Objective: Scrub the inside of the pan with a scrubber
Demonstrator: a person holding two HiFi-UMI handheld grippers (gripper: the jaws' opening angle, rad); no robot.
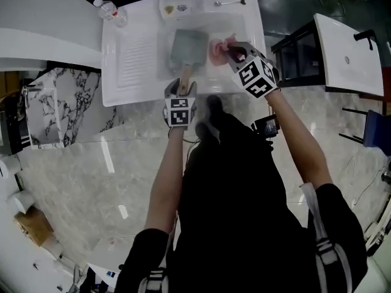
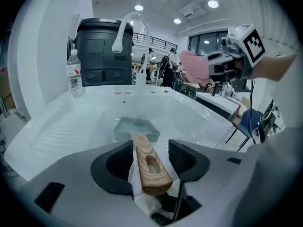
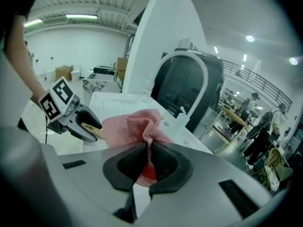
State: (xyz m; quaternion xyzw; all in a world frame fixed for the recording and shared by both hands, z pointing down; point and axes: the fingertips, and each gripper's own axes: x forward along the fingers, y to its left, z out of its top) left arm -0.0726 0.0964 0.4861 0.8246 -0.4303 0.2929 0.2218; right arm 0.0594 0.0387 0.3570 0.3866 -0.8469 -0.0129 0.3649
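A clear water bottle stands at the far left corner of the white sink, beside its ribbed drainboard. The square grey pan sits in the basin below the white arched faucet, and its wooden handle points back toward the person. The left gripper is at the sink's near edge. Its jaws stand wide on either side of that handle, with a gap showing between the handle and the right pad. Further right, the right gripper is raised above the basin, clear of the pan. Its jaws are pinched together on a pink mesh scrubber, which bunches out beyond them.
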